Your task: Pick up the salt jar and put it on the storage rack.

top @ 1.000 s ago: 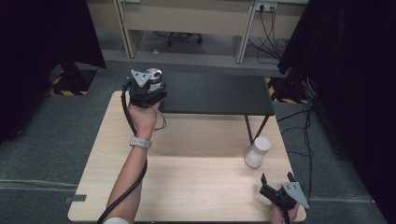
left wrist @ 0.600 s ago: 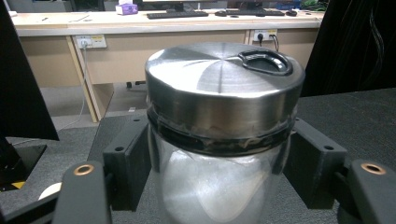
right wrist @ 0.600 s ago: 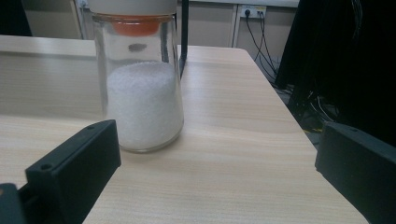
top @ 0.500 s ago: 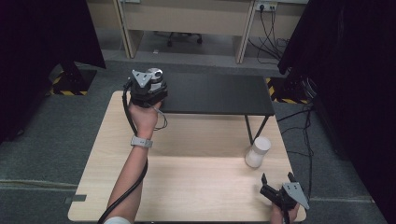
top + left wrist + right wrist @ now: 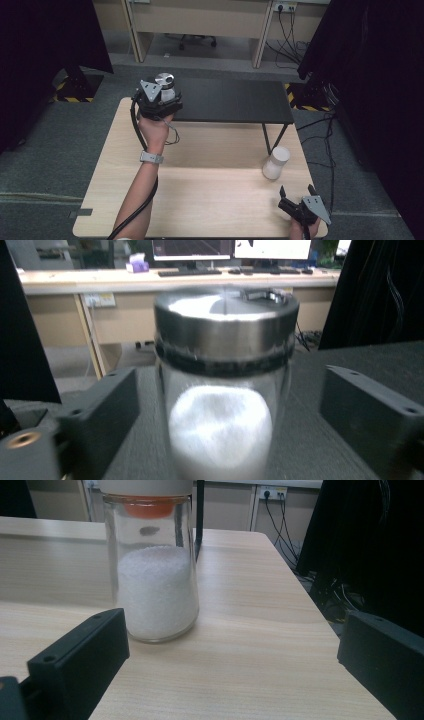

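Observation:
A glass jar with a metal lid [image 5: 165, 80] [image 5: 222, 390], holding white powder, stands at the left end of the black raised shelf [image 5: 235, 100]. My left gripper [image 5: 165, 86] [image 5: 225, 410] is around it. Its jaws have just been opening and now stand apart from the glass on both sides. A second glass jar with a white lid [image 5: 276, 162] [image 5: 155, 580], part full of white grains, stands on the wooden table [image 5: 210, 200] at the right. My right gripper [image 5: 297, 190] [image 5: 230, 650] rests open near the table's front right corner, a short way in front of that jar.
The black shelf stands on thin legs over the far half of the wooden table. The table's right edge [image 5: 320, 620] runs close beside the right gripper. Black curtains hang at both sides, and cables [image 5: 320, 125] lie on the floor at the right.

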`<state>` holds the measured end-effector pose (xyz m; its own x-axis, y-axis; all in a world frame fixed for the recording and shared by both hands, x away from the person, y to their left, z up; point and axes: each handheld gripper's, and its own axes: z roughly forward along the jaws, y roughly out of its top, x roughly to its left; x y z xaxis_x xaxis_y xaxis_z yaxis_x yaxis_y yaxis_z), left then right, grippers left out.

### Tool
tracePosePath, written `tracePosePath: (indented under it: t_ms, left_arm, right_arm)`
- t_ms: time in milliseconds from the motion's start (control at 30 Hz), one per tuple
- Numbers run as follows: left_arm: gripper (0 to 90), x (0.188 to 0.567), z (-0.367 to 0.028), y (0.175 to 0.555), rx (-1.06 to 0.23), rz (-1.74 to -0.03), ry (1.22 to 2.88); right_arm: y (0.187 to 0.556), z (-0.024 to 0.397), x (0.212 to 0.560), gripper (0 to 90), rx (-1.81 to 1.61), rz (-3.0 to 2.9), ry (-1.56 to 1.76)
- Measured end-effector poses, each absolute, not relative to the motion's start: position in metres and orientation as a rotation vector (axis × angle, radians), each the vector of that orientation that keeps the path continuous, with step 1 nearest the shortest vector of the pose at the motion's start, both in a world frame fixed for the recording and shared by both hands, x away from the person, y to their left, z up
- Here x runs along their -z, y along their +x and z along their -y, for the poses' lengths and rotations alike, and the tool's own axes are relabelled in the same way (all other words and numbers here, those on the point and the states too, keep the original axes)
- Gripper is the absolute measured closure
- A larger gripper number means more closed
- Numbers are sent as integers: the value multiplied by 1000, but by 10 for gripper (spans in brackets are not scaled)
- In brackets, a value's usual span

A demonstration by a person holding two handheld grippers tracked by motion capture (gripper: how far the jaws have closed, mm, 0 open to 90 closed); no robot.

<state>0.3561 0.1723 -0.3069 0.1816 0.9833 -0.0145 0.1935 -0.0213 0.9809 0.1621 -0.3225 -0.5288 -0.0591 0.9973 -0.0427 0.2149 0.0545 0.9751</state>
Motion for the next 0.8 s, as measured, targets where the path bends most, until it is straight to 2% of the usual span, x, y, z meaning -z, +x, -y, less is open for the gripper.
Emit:
tracePosePath:
  t_ms: [100,800]
  left_arm:
    - [0,307,-168,354,-995,-1230,1444]
    - [0,322,-185,312,-995,-1226,1425]
  right_arm:
    - [162,322,529,3,-1103,-1430,1305]
    - [161,322,528,3,-1096,-1439,1299]
